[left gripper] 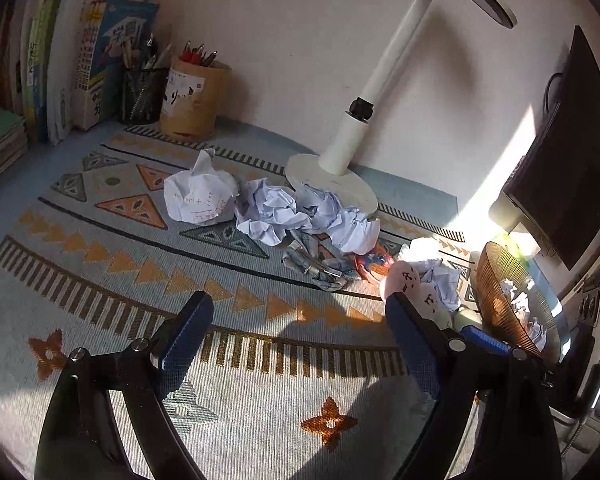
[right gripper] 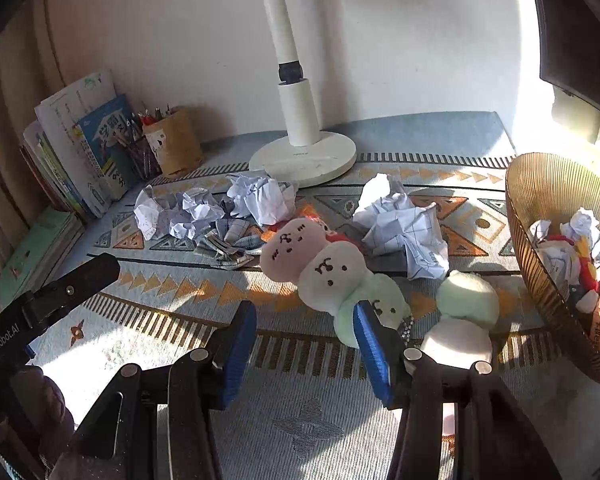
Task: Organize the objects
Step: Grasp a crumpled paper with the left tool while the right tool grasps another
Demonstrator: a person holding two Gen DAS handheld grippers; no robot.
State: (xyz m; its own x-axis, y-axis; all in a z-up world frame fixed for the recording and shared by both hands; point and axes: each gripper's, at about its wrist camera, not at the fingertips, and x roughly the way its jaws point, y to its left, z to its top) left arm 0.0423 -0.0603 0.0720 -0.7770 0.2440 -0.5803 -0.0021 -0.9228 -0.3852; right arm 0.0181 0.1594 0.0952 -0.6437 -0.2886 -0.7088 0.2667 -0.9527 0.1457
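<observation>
Several crumpled paper balls (left gripper: 276, 212) (right gripper: 404, 228) lie on the patterned mat in front of the lamp base. Beside them is a folded checked cloth (left gripper: 316, 264) (right gripper: 224, 244). A plush stick of pink, white and green balls (right gripper: 324, 268) (left gripper: 408, 284) lies near the middle, and a second green and pink plush (right gripper: 464, 308) lies to its right. My left gripper (left gripper: 300, 336) hovers open over bare mat, short of the papers. My right gripper (right gripper: 306, 344) stands partly open with only mat between its pads. The plush's green end lies just beyond its right finger.
A brown ribbed basket (right gripper: 540, 216) (left gripper: 496, 292) at the right holds paper balls and small toys. A white lamp base (right gripper: 304, 160) stands at the back. Two pen holders (left gripper: 192, 96) and upright books (left gripper: 100, 64) fill the back left corner. A dark monitor (left gripper: 572, 168) stands at the far right.
</observation>
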